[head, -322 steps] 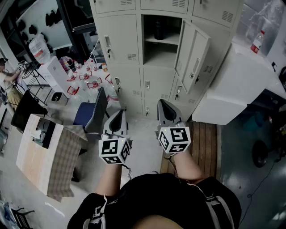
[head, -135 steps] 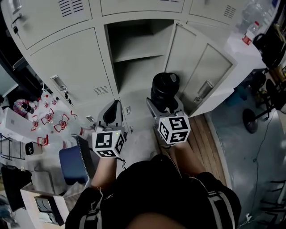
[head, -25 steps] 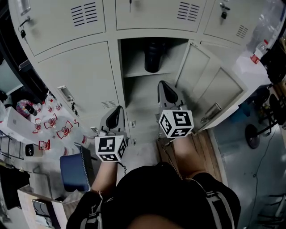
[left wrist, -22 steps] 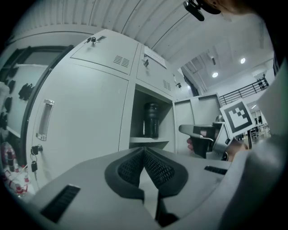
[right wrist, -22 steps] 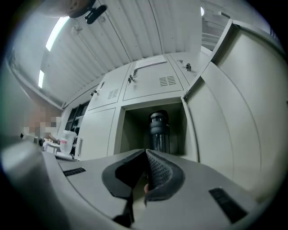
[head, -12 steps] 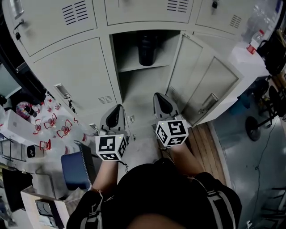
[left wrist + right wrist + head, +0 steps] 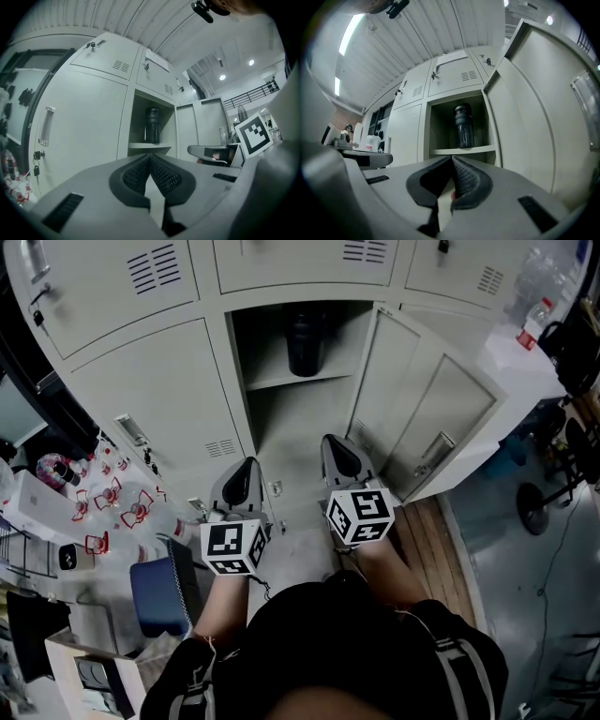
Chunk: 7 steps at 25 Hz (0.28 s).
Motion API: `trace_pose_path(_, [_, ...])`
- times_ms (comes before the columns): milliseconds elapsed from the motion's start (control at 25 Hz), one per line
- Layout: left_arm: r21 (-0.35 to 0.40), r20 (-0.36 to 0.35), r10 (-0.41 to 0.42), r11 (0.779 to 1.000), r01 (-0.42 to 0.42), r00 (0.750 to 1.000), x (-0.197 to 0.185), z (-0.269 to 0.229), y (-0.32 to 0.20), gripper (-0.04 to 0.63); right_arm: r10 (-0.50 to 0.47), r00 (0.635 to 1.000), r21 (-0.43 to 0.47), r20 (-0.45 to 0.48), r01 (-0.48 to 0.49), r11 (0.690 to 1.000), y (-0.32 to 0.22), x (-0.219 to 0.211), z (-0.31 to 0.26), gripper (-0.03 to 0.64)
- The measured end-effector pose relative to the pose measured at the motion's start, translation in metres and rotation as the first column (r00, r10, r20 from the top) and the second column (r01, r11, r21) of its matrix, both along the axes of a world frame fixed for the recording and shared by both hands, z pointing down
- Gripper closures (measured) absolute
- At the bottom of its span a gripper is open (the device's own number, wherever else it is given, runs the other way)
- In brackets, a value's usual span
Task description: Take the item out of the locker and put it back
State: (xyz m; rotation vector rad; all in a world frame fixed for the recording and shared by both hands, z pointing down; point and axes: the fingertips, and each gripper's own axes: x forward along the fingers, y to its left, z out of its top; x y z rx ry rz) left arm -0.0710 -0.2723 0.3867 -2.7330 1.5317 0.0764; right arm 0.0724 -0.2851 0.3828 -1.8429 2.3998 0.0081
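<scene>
The bottle (image 7: 303, 338) is back on the locker shelf (image 7: 330, 378), and the right gripper (image 7: 337, 444) has sunk. It and the left gripper (image 7: 246, 470) point level, jaws together, empty.

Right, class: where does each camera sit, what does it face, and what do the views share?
Head view: on the head, looking down at the open locker; left gripper, right gripper, forearms, torso show.
Left gripper view: on the left gripper, facing the locker; its shut fingers show.
Right gripper view: on the right gripper, same.
Shared: the dark bottle on the shelf.
</scene>
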Motion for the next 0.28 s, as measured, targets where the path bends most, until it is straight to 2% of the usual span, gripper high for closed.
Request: trace_pose_path(280, [0.004,-0.001,-0.004,1.0,0.004,1.0,0.0049,-0.0029,-0.0018,0.583,-0.013,1.0,0.005,0.007,0.013,1.0,-0.003,0.003,-0.0047,0.604])
